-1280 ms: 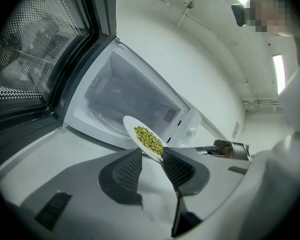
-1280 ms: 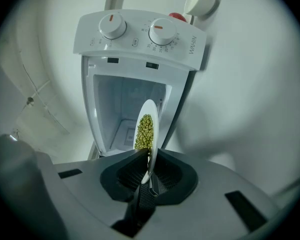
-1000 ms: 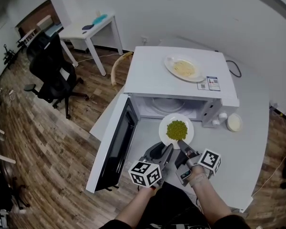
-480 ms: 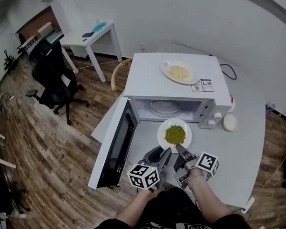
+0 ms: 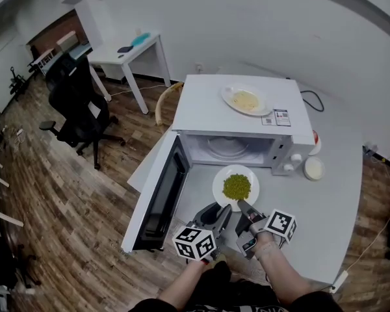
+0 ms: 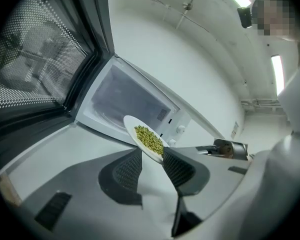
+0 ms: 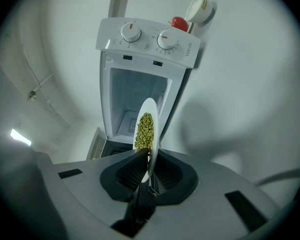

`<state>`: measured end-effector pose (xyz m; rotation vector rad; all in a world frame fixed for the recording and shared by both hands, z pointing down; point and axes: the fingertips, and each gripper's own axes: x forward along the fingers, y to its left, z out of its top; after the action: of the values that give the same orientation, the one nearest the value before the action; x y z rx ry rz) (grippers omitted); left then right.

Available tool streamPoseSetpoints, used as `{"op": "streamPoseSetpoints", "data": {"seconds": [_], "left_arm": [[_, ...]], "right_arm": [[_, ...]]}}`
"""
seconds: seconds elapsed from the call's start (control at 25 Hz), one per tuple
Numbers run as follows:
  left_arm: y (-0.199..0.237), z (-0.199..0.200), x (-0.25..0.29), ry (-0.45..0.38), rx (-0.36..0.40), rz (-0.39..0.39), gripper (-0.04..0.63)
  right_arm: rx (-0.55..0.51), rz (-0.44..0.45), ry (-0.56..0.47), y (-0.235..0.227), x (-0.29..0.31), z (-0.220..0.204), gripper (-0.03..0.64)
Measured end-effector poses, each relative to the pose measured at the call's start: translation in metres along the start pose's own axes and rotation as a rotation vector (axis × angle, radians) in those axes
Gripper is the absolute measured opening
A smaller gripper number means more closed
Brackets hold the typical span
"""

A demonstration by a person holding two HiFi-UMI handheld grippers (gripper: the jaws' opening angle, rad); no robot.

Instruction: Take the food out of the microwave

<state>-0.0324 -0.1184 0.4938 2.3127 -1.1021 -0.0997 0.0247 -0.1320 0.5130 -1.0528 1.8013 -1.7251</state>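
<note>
One white plate (image 5: 236,187) of green peas is out in front of the open microwave (image 5: 247,119), over the desk (image 5: 331,200). The right claw (image 5: 241,205) is pinched tight on the plate's near edge. The left claw (image 5: 220,210) sits just beside it, jaws apart, holding nothing.

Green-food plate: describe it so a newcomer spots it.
Find the white microwave, door open. In front of its opening the right gripper holds a white plate by the rim. Its food is green; the plate on top holds pale yellow food.
</note>
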Motion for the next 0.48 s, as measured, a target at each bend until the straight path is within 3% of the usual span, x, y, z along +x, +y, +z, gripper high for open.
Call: {"op": "streamPoseSetpoints", "data": {"seconds": [0.48], "left_arm": [[-0.023, -0.032, -0.039, 0.004, 0.014, 0.031, 0.127]], "right_arm": [[0.029, -0.007, 0.030, -0.011, -0.039, -0.038, 0.053]]}}
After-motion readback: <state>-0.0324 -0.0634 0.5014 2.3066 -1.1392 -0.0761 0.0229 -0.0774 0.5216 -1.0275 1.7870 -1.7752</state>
